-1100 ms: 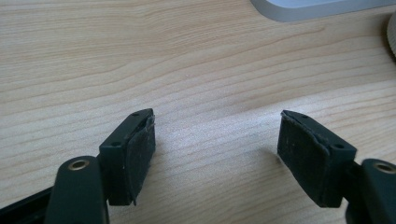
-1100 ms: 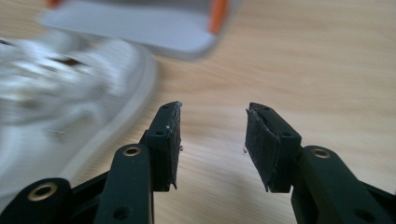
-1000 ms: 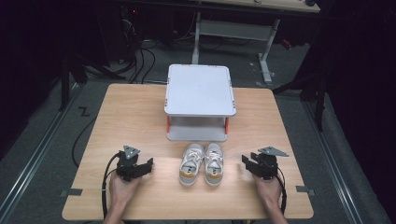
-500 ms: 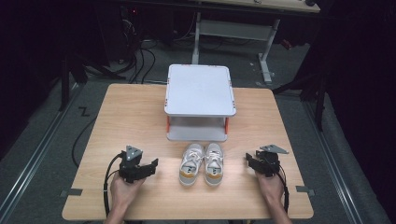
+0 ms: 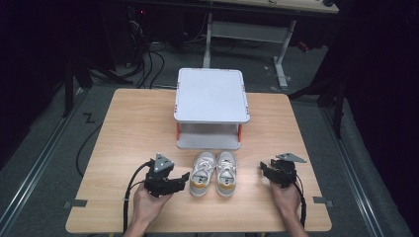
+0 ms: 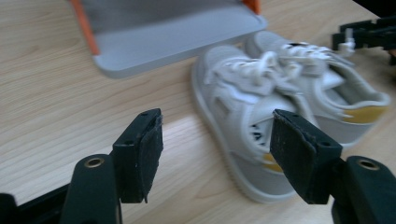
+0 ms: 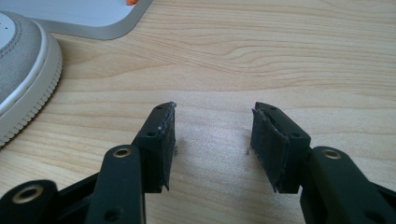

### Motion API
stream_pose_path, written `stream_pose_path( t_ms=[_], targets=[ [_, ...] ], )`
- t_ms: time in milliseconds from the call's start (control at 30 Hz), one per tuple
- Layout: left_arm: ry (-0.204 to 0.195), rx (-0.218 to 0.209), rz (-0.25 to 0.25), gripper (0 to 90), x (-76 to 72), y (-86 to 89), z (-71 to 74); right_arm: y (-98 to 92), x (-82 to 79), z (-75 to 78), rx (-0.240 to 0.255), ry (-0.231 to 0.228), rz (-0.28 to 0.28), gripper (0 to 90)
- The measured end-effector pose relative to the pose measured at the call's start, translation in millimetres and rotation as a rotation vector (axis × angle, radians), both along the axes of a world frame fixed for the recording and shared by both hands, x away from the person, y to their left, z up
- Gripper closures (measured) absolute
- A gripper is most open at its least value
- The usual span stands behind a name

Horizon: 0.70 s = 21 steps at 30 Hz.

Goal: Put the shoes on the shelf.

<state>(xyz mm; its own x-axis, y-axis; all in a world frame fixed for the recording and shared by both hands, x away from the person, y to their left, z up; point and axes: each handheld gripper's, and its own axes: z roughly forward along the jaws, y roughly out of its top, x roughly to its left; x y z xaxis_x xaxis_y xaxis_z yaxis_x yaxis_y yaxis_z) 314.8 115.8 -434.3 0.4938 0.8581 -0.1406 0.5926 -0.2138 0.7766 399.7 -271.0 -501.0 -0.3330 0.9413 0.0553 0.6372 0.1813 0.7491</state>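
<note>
A pair of pale shoes [image 5: 213, 173] with yellow heel patches sits side by side on the wooden table [image 5: 133, 128], toes toward a grey two-level rack [image 5: 211, 95] with orange posts that stands just behind them at the table's middle. The shoes lie near the front edge, between the two tools.

The left tool [image 5: 184, 177], held in the left hand [image 5: 147, 205], rests low over the table just left of the shoes, angled toward them. In the left gripper view its jaws stand wide apart with nothing between them; the nearer shoe [image 6: 254, 126] lies just beyond, partly behind the right-hand jaw, and the rack's lower shelf [image 6: 173, 39] is farther back.

The right tool [image 5: 263, 170], in the right hand [image 5: 286, 197], sits to the right of the shoes, apart from them. In the right gripper view its jaws are open wide over bare wood, with a shoe's toe [image 7: 23, 70] at the left edge.
</note>
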Motion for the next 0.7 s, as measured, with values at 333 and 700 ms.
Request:
stream_pose_path(
  t_ms=[333, 700],
  targets=[
    [0.054, 0.018, -0.084, 36.6, 4.5, -43.1, 3.2, -0.4, -0.4, 0.0, 0.003, 0.001, -0.002, 49.8],
    [0.116, 0.021, -0.049, 40.2, 12.6, -66.3, -5.2, -0.3, -0.6, 0.0, 0.0, 0.0, -0.002, 49.9]
  ],
)
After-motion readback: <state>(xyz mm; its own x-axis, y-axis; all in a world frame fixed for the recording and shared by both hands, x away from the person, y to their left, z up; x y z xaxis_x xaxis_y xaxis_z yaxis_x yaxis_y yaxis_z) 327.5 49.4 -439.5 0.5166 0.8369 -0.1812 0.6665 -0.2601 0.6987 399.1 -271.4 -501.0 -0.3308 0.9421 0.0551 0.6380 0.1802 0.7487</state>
